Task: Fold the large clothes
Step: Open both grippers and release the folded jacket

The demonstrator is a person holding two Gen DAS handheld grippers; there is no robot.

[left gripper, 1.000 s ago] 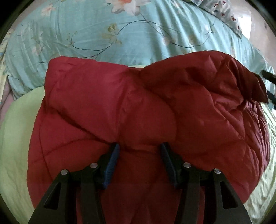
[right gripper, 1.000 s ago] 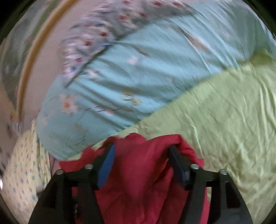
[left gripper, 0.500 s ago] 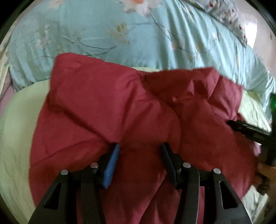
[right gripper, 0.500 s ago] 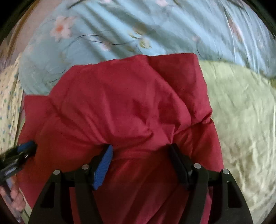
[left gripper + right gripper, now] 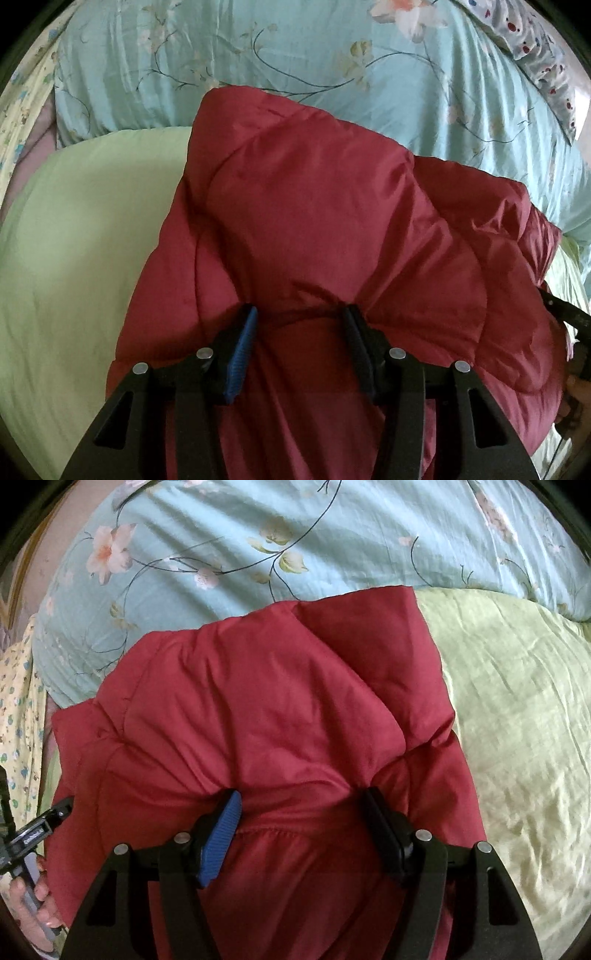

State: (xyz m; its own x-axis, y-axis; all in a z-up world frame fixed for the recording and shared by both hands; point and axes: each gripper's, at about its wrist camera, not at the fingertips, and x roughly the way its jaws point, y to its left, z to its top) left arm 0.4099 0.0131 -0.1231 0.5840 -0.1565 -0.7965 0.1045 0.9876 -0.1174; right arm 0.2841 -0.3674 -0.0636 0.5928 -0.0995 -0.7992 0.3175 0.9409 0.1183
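A dark red quilted puffer jacket (image 5: 325, 229) lies bunched on the bed; it also fills the right wrist view (image 5: 258, 709). My left gripper (image 5: 300, 321) is shut on a thick fold of the jacket at its near edge, the padded cloth bulging between the fingers. My right gripper (image 5: 301, 805) is shut on another fold of the jacket in the same way. The right gripper's tip shows at the right edge of the left wrist view (image 5: 565, 314). The left gripper's handle and the hand on it show at the lower left of the right wrist view (image 5: 33, 834).
A pale green sheet (image 5: 74, 258) covers the bed under the jacket, also on the right in the right wrist view (image 5: 517, 720). A light blue flowered duvet (image 5: 295, 55) lies beyond it. A spotted pillow (image 5: 546, 55) is at the far right.
Both grippers have moved with the jacket still held. In the left wrist view the jacket has shifted right, baring more green sheet on the left. The right view has tilted down onto the jacket.
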